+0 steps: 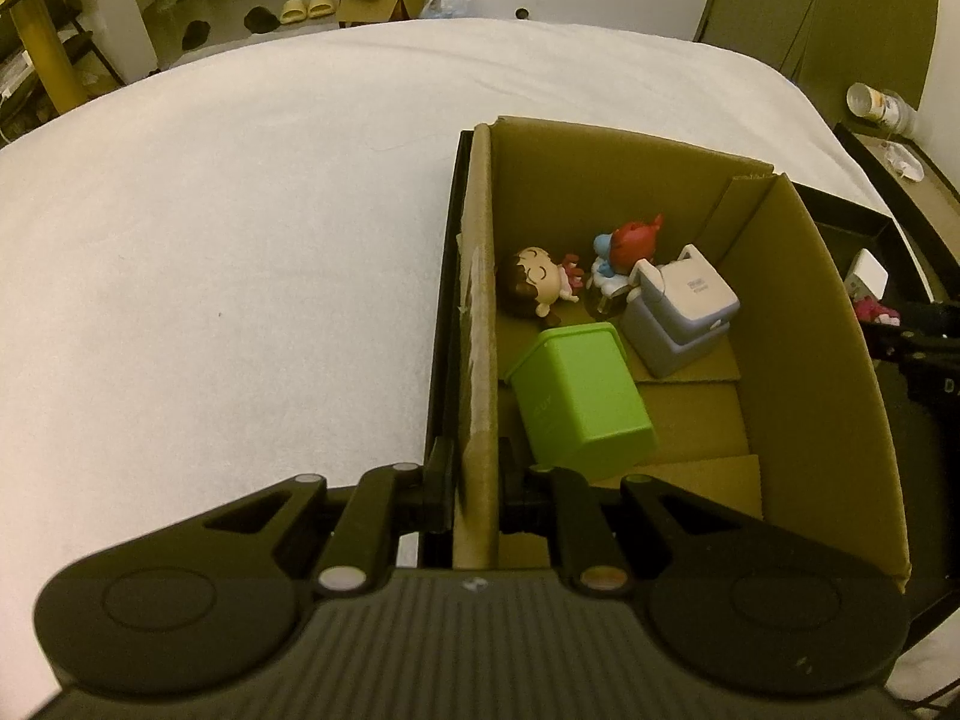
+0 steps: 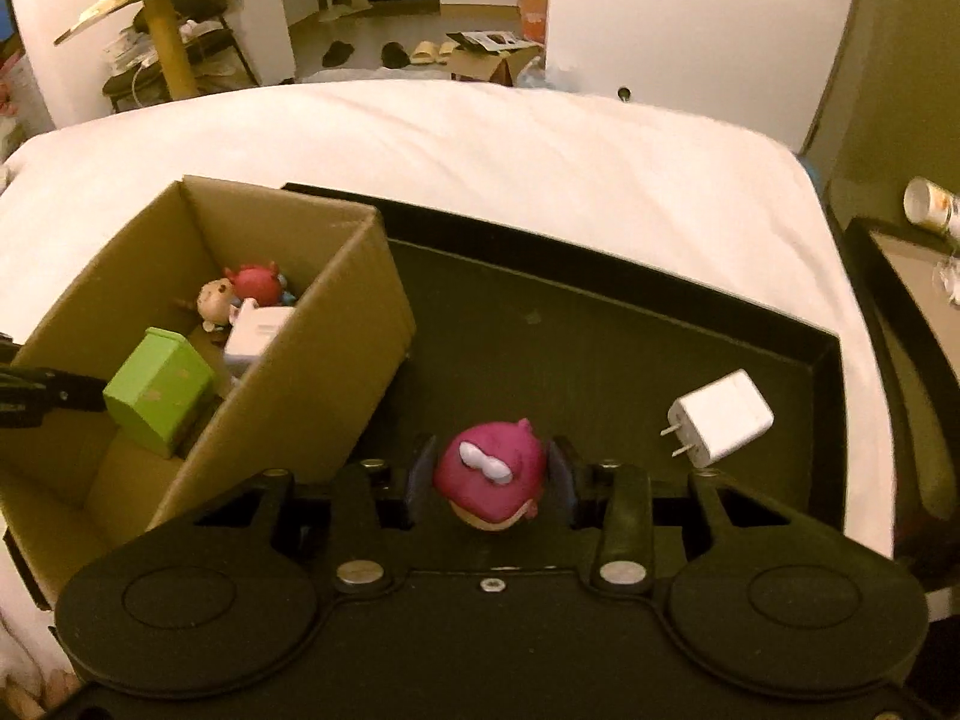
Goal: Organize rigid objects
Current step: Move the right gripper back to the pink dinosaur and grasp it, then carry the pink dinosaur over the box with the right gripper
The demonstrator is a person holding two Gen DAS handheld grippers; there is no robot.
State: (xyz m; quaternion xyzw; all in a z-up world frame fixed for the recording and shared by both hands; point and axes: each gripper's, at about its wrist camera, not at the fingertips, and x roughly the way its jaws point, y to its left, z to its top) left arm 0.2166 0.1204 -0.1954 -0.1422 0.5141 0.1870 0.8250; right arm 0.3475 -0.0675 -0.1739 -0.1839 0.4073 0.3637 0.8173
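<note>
My left gripper (image 1: 477,480) is shut on the left wall of an open cardboard box (image 1: 828,360). Inside the box lie a green block (image 1: 582,396), a grey-white cube (image 1: 684,318), a brown-haired doll (image 1: 537,285) and a red and blue figure (image 1: 630,243). In the right wrist view my right gripper (image 2: 491,468) is shut on a pink round figurine (image 2: 480,483), held just above the black tray (image 2: 600,360). A white plug charger (image 2: 720,417) lies on the tray to the right of it. The box (image 2: 336,324) stands on the tray's left side.
The tray rests on a white bed (image 1: 240,240). A dark side table (image 2: 900,276) with a can (image 2: 930,204) stands past the bed's right edge. Beyond the bed are a floor with slippers (image 1: 306,9) and a carton (image 1: 378,0).
</note>
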